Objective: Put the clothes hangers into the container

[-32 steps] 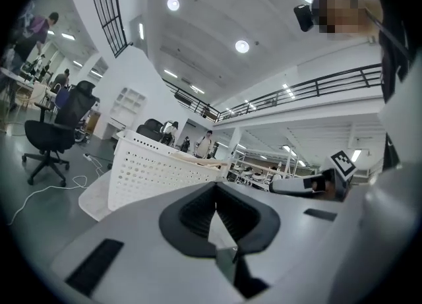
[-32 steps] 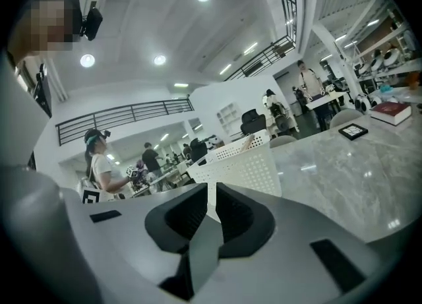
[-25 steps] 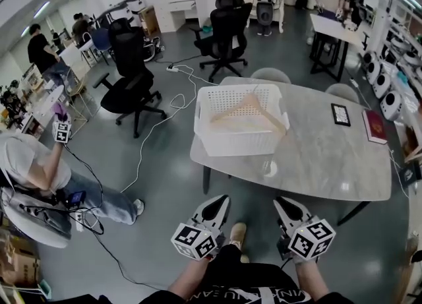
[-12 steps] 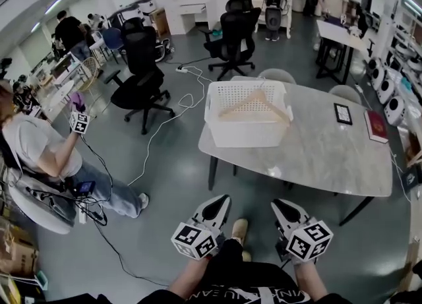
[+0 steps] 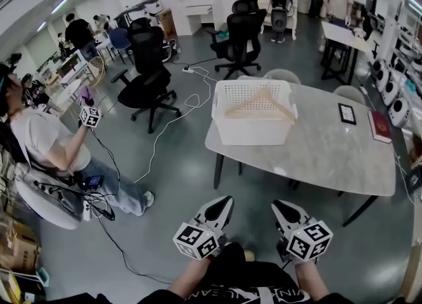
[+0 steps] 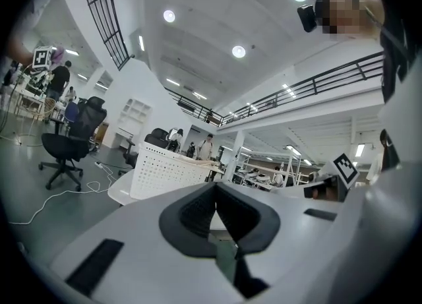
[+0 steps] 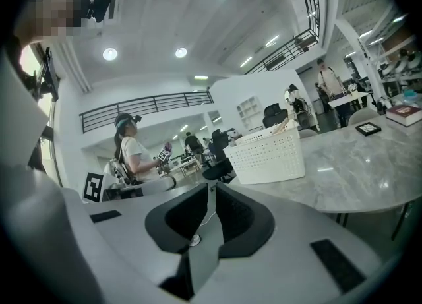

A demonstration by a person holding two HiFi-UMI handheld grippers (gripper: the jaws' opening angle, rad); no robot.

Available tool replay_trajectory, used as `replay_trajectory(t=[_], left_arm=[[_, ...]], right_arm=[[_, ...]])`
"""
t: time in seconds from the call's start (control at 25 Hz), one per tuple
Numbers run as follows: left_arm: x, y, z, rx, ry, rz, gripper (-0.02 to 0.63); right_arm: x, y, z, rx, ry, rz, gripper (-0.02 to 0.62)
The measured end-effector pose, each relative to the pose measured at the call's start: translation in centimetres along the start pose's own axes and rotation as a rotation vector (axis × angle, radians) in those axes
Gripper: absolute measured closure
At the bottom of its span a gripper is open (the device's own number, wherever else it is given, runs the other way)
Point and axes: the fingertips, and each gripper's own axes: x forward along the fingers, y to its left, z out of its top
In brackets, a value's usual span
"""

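**Both tongs clenched and empty; hanger lies in the basket across the room**

The left gripper [image 5: 223, 200] and right gripper [image 5: 281, 204] hang low, close to the person's body, well apart from the table. Each gripper view shows the jaws pressed together with nothing between them.

The pale wooden clothes hanger [image 5: 261, 101] rests in the white perforated plastic basket [image 5: 254, 131], at about 12 o'clock from the grippers. The basket stands at the 9 o'clock end of the grey marble-look oval table [image 5: 330, 157].

Risks, as I judge them:
- The hanger sits high, and the right gripper view shows a wooden end poking above the rim. A knock to the basket could tip it out.
- The basket stands near the table's edge, so a careless push could slide it off.
- A white cable [image 5: 173, 136] trails over the floor at 11 o'clock, and could catch a foot on any walk back.
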Motion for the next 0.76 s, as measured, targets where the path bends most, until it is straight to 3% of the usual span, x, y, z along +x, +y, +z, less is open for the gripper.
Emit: replay_trajectory(t=[0.76], left_arm=[[-0.8,3.3,-0.5,-0.035,0.057,0.008,0.598]], right_arm=[[3.9,0.0,-1.4,0.056,0.047,-0.025,0.537]])
